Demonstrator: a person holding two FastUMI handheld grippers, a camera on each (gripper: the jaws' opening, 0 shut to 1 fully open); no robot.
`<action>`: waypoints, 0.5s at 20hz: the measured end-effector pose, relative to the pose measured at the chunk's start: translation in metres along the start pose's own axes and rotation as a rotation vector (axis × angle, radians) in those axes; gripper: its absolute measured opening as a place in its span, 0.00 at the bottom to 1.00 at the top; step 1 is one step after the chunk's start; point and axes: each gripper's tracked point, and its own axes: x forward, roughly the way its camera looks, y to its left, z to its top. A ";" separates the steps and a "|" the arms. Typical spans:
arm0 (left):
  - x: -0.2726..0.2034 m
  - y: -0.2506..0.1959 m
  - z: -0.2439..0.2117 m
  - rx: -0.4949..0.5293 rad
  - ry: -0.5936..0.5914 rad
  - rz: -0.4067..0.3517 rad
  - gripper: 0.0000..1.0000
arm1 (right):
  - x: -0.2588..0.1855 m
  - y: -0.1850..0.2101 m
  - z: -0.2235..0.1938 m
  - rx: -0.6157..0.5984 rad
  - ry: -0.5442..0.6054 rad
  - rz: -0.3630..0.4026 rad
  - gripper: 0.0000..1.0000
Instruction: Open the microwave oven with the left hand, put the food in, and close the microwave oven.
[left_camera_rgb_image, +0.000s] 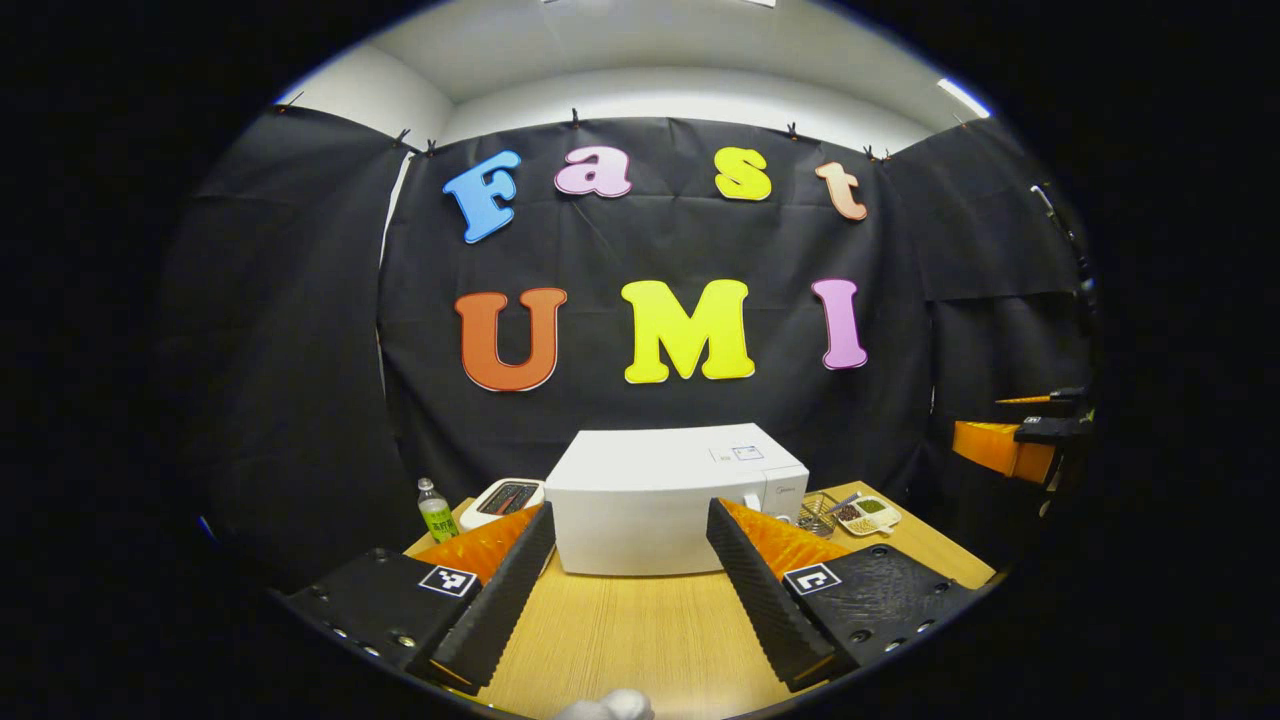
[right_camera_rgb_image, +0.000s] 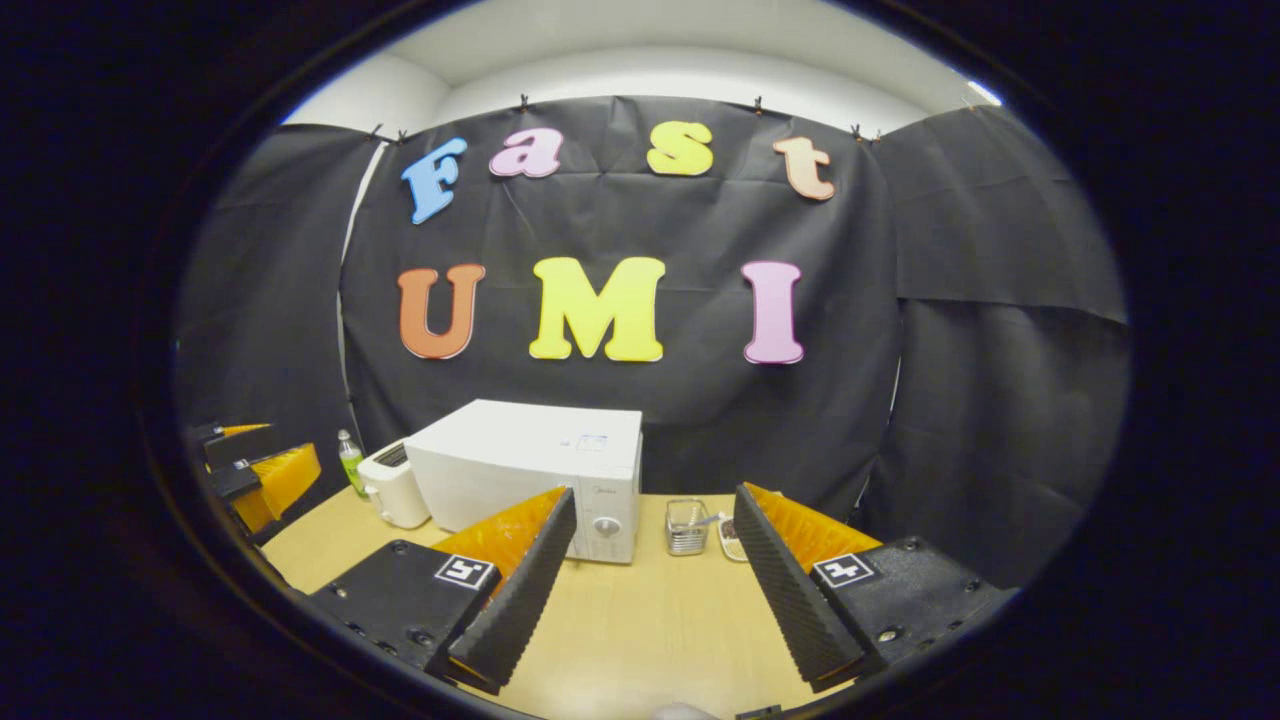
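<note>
A white microwave (left_camera_rgb_image: 660, 495) stands at the back of the wooden table (left_camera_rgb_image: 620, 640) with its door closed. In the right gripper view the microwave (right_camera_rgb_image: 540, 465) shows its knob panel on the right side. A small divided tray of food (left_camera_rgb_image: 868, 515) lies to the right of it, and that tray (right_camera_rgb_image: 729, 538) is partly hidden behind one finger in the right gripper view. My left gripper (left_camera_rgb_image: 635, 590) hovers open and empty in front of the microwave. My right gripper (right_camera_rgb_image: 650, 590) is open and empty, facing the microwave's right corner.
A wire basket (left_camera_rgb_image: 818, 512) stands between microwave and tray. Left of the microwave are a white toaster-like appliance (left_camera_rgb_image: 500, 498) and a green-labelled bottle (left_camera_rgb_image: 436, 510). The right gripper (left_camera_rgb_image: 1020, 445) shows at the far right edge; the left gripper (right_camera_rgb_image: 250, 475) shows at the far left.
</note>
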 end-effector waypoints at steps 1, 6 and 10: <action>0.000 0.000 0.004 -0.002 -0.007 0.001 0.96 | -0.001 -0.001 -0.001 -0.001 -0.003 0.000 0.92; 0.001 0.001 0.022 -0.014 -0.050 -0.002 0.96 | -0.002 -0.006 0.003 0.025 -0.006 -0.005 1.00; 0.005 -0.001 0.025 -0.012 -0.053 -0.014 0.95 | 0.001 -0.012 0.007 0.025 -0.012 -0.021 0.92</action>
